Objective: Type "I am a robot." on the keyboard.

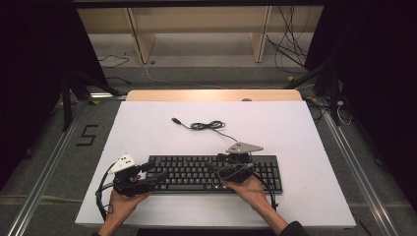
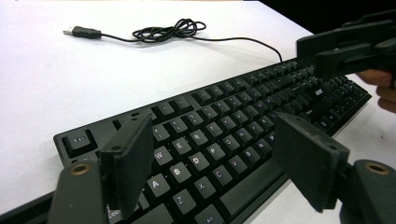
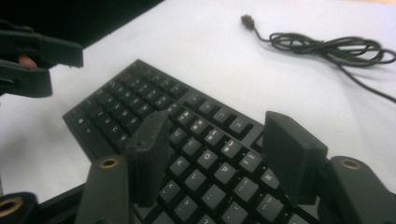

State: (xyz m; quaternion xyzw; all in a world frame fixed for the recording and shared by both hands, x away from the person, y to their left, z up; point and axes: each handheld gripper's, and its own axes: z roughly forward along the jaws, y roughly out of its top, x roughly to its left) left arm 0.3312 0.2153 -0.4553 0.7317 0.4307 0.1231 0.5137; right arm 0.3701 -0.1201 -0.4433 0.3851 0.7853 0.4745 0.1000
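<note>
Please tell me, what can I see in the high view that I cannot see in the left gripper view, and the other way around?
High view alone: the wooden shelf frame beyond the table, loose floor cables, the "5" floor mark, and both forearms with the whole keyboard outline.

Left gripper view alone: readable key letters such as A, S and D, and the left gripper standing open above those keys.

Both: the black keyboard, its coiled cable with USB plug, the white table, and the right gripper.

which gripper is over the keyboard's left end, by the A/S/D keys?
The left gripper: its open jaws straddle the A, S and D keys at the keyboard's left end. The right gripper hovers open farther right, above the O and P keys.
</note>
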